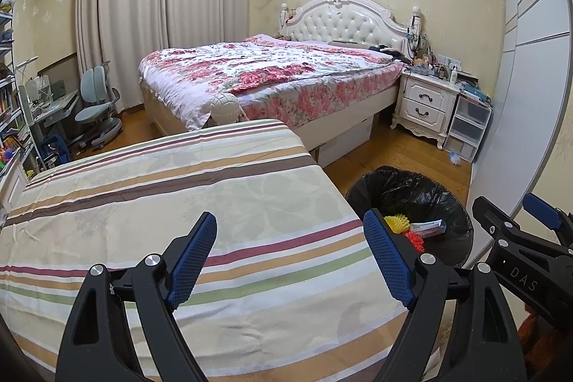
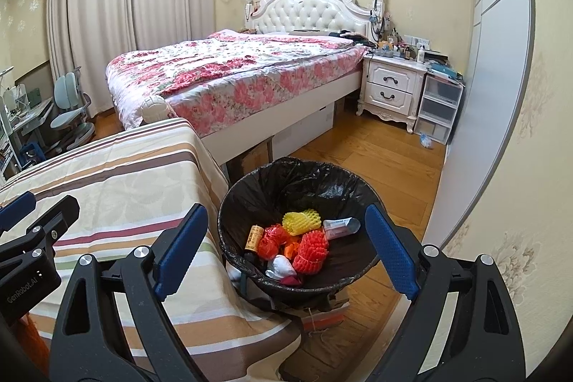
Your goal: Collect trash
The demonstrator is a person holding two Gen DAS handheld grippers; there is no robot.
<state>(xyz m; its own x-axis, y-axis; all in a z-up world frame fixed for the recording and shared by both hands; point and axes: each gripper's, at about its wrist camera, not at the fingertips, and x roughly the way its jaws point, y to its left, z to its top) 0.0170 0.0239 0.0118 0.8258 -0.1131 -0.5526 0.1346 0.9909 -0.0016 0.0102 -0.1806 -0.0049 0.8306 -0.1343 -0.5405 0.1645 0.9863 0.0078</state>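
A bin with a black liner (image 2: 293,178) stands on the floor right of the striped table (image 2: 118,181). Inside lie a yellow foam net (image 2: 301,221), a red foam net (image 2: 313,247), a small brown bottle (image 2: 255,237), a tube (image 2: 340,227), red plastic scraps and a white wad. My right gripper (image 2: 286,249) is open and empty, above the bin's near rim. My left gripper (image 1: 290,256) is open and empty above the striped table (image 1: 161,203). The bin (image 1: 412,188) also shows in the left wrist view, with the right gripper's body (image 1: 519,246) beside it.
A bed with a floral quilt (image 2: 232,70) stands behind the table. A white nightstand (image 2: 390,88) and clear drawers (image 2: 438,110) stand at the back right. A wardrobe door (image 2: 483,95) runs along the right. A desk chair (image 1: 96,102) is at the left.
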